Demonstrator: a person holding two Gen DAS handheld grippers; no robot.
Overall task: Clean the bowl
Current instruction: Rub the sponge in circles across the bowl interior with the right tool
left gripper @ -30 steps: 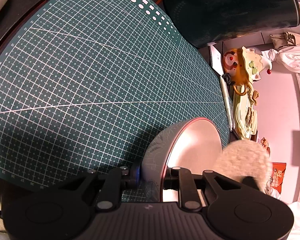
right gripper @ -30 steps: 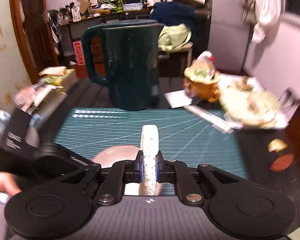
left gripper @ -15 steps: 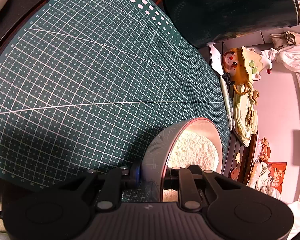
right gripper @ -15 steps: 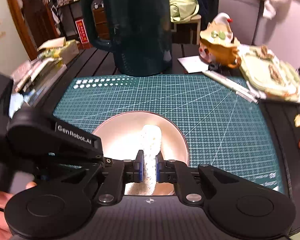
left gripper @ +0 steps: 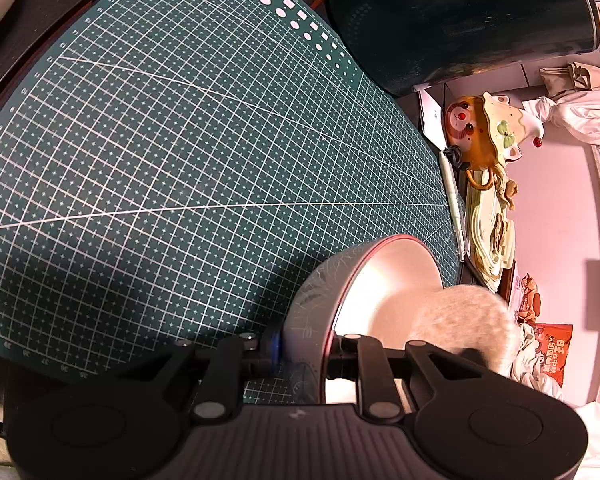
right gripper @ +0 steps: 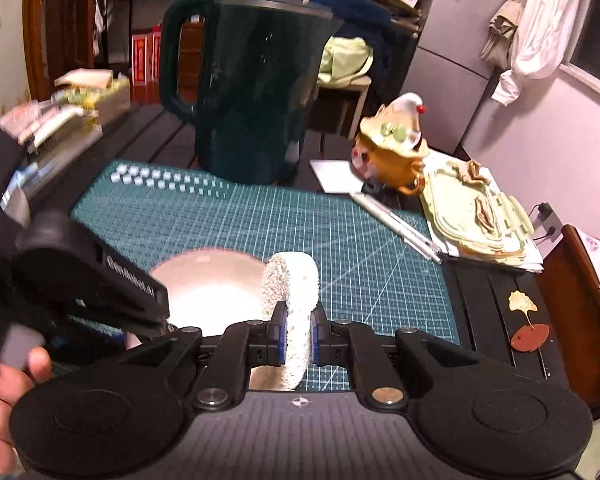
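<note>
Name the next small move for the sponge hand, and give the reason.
Probably bring the sponge back down into the bowl and wipe again. The right hand-held gripper grips it at the bowl's right rim, above the inside, while the left hand-held gripper clamps the bowl's wall.

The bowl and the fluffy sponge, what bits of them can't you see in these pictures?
- Bowl: in the left wrist view its near part is hidden behind the left claw; its underside is never shown.
- Any dirt inside the bowl: too glared and blurred to tell in both views.
- Sponge: the right claw covers its lower part; in the left wrist view it is a blur.
- Whether the sponge touches the bowl: cannot tell.
</note>
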